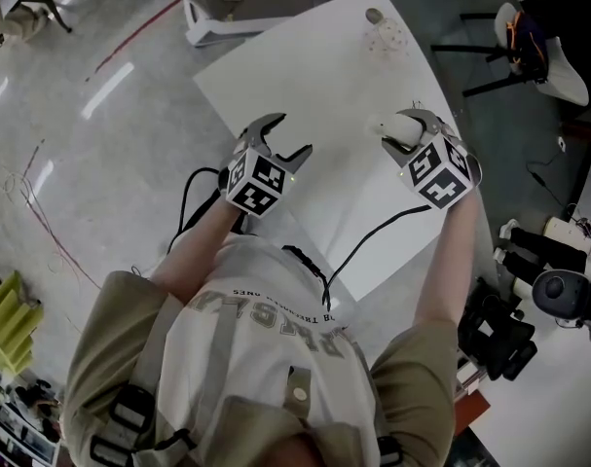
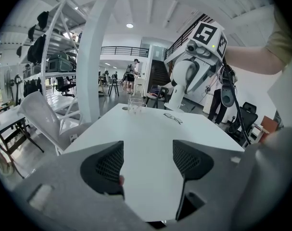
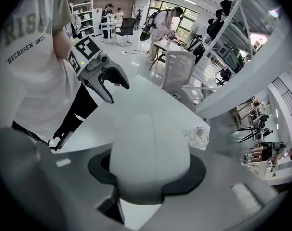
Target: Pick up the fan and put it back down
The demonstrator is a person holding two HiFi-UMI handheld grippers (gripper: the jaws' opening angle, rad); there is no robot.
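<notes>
Closest in, over the near left edge of the white surface (image 1: 324, 76): left tongs (image 2: 148, 162), jaws spread wide apart, nothing between them but bare top. Roughly level with them, over the right edge: right tongs (image 1: 407, 132), pointed steeply down and clamped on the rounded white body of the fan (image 3: 150, 148), one dark pad on each side. Fan held in that grip clear above the surface, well apart from the left tongs. Further along toward the far end, a pair of spectacles (image 2: 173, 118) lying flat on the top. Beyond those, near the far corner, a clear glass (image 2: 134, 105) standing upright, just beside a small round hole (image 1: 374, 15) in the surface. Past the far edge, a white chair (image 2: 44, 114) on the left and a thick white column (image 2: 95, 57).
</notes>
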